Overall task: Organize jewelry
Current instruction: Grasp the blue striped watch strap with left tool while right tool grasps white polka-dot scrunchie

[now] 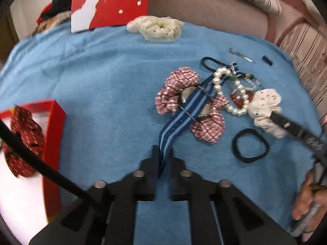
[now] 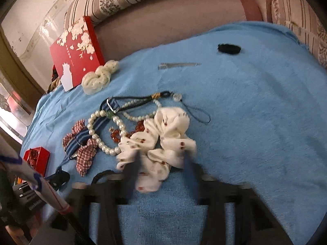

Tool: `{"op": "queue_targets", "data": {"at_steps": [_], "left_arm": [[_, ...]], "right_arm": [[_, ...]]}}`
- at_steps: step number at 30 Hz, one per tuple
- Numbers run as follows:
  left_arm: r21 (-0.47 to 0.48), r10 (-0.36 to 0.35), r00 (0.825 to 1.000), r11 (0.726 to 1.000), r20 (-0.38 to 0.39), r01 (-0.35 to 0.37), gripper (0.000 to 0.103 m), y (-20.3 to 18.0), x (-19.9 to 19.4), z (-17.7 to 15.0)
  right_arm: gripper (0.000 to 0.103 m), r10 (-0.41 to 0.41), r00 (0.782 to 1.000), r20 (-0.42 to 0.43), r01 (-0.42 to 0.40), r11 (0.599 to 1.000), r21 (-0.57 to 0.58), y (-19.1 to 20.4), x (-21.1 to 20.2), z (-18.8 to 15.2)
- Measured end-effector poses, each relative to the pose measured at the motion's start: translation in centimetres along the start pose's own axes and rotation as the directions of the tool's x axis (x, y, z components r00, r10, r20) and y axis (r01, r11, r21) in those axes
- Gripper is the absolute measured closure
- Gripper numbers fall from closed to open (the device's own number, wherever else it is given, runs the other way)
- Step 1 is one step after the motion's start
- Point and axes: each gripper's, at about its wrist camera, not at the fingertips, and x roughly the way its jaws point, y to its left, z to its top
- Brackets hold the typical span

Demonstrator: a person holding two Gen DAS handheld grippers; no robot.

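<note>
Left wrist view showed the left claw (image 1: 163, 159) clamped on the striped watch strap (image 1: 173, 126) at lower centre; right claw (image 2: 161, 167) pinched the cream scrunchie (image 2: 159, 138).

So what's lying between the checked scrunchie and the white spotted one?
In the left wrist view, a pearl bracelet lies between the checked scrunchie and the white spotted scrunchie, with red beads inside its loop. The right wrist view agrees.
</note>
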Motion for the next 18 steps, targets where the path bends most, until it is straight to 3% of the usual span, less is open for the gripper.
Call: {"op": "queue_targets", "data": {"at_steps": [3, 8, 13, 18], "left_arm": [[-0.020, -0.052, 0.999, 0.998, -0.011, 0.052, 0.101, 0.0, -0.5, -0.4], [0.005, -0.116, 0.993, 0.993, -0.007, 0.116, 0.101, -0.8, -3.6, -2.5], [0.011, -0.181, 0.983, 0.983, -0.031, 0.182, 0.101, -1.3, -6.2, -5.6], [0.052, -0.165, 0.982, 0.984, -0.093, 0.170, 0.101, -1.6, -7.0, -10.9]], "right_arm": [[0.094, 0.011, 1.000, 0.005, -0.011, 1.000, -0.005, 0.2, -0.5, -0.1], [0.095, -0.015, 0.999, 0.051, 0.014, 1.000, 0.015, 0.1, -3.5, -0.5], [0.095, -0.053, 0.997, 0.065, 0.056, 0.998, -0.041, 0.7, -7.2, -2.0], [0.095, -0.037, 0.999, 0.037, 0.040, 0.996, -0.080, 1.1, -10.1, -5.5]]}}
